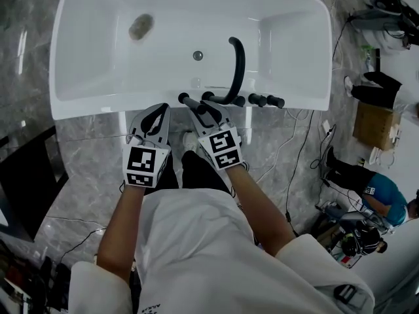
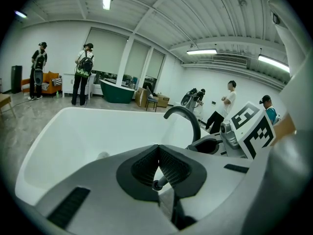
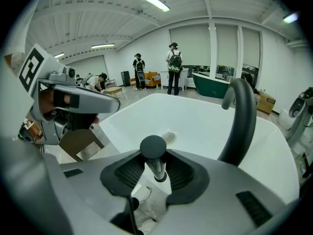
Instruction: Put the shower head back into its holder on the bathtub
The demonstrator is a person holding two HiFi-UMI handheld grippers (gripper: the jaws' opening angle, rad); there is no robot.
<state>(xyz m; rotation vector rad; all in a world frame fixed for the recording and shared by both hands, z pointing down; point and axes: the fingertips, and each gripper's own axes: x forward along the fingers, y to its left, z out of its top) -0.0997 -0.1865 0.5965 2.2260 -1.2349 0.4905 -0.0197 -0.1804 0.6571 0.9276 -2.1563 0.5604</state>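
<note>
My right gripper [image 3: 156, 166] pinches the shower head [image 3: 153, 148], left gripper [image 2: 158, 151] shut; loose between my pads, it could hit the bathtub [image 3: 195, 116].

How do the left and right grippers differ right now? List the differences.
The right gripper is clamped on the dark shower head; the left gripper has its jaws together, gripping nothing. The right gripper sits close beside the curved spout; the left gripper is farther from it, on the other side. Both point toward the bathtub.
</note>
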